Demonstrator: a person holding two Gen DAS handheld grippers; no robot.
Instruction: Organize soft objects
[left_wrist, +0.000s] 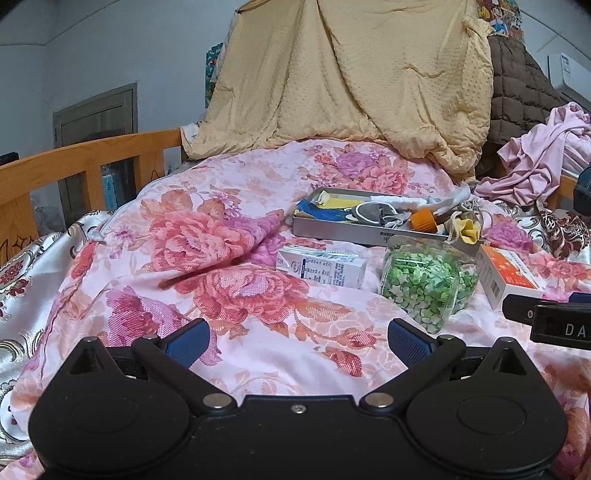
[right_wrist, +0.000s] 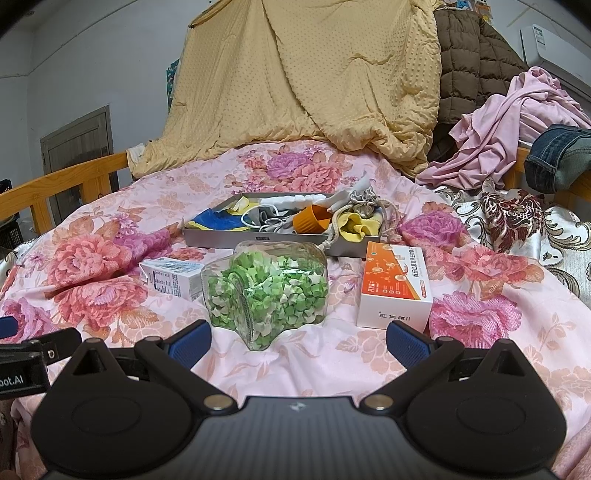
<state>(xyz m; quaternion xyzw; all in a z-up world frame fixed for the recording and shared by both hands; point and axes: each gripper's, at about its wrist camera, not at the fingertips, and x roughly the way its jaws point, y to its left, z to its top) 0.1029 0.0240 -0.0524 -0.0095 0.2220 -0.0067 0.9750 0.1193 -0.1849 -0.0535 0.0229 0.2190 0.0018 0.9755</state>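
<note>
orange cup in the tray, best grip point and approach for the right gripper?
Judging from the right wrist view, the orange cup lies tipped on its side in the tray, mouth facing right. Come from above, over the tray's near wall, and put the fingers across its ribbed side wall. The right gripper is open and empty, so probably ready to go.

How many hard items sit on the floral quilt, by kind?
Metal trays: 1
Clear jars of green paper stars: 1
Cartons: 2, one white and blue, one orange and white
Total: 4
</note>
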